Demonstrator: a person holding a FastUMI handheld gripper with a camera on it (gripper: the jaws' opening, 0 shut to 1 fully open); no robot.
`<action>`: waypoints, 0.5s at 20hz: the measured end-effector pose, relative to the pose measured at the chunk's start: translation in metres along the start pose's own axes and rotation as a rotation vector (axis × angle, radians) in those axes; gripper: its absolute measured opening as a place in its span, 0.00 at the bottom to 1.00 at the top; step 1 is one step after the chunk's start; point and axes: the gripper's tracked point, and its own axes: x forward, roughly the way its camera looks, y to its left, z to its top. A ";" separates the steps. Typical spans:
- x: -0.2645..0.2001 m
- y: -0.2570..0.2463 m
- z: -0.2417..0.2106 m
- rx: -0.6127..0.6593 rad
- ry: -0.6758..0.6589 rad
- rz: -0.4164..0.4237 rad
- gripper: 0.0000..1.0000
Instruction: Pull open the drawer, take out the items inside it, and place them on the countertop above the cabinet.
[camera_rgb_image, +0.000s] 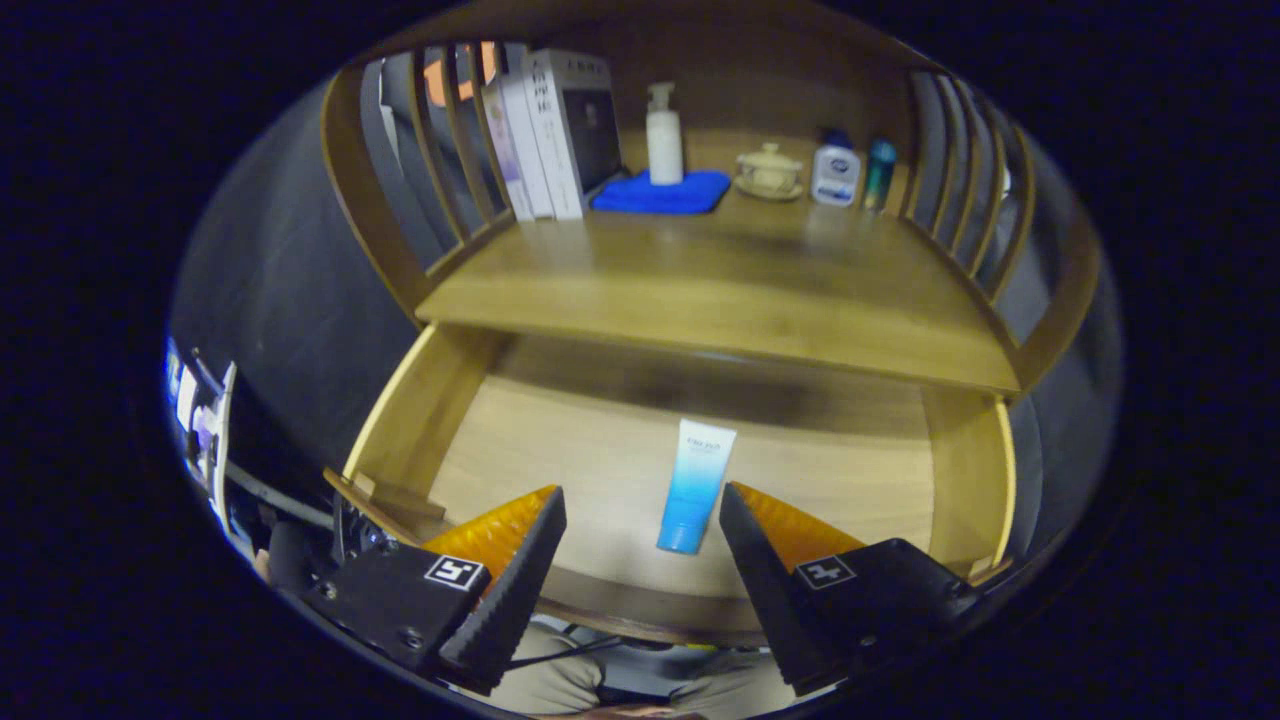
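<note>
My gripper (640, 500) hovers over the open drawer (420, 420), its fingers spread apart and gripping nothing. The blue tube (695, 485) lies flat on the drawer floor, between the fingertips and free of both. Beyond the tube, the countertop (720, 290) carries books (550, 130), a pump bottle (663, 135) on a blue cloth (660, 192), and further bottles (850, 172).

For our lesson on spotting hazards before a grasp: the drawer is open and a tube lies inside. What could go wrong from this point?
1. The blue tube lies flat on the drawer floor between the open tool fingers, nearer one finger; closing off-centre could push it aside rather than grip it.
2. The countertop overhangs the drawer's back; lifting straight up might knock the tube against its edge.
3. The pump bottle and books stand at the back; placing too deep could topple them.
</note>
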 end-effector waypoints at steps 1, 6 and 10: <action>0.004 -0.002 0.000 -0.002 0.030 -0.012 0.98; 0.041 -0.027 0.001 0.006 0.153 -0.138 0.98; 0.063 -0.028 -0.005 0.042 0.250 -0.108 0.93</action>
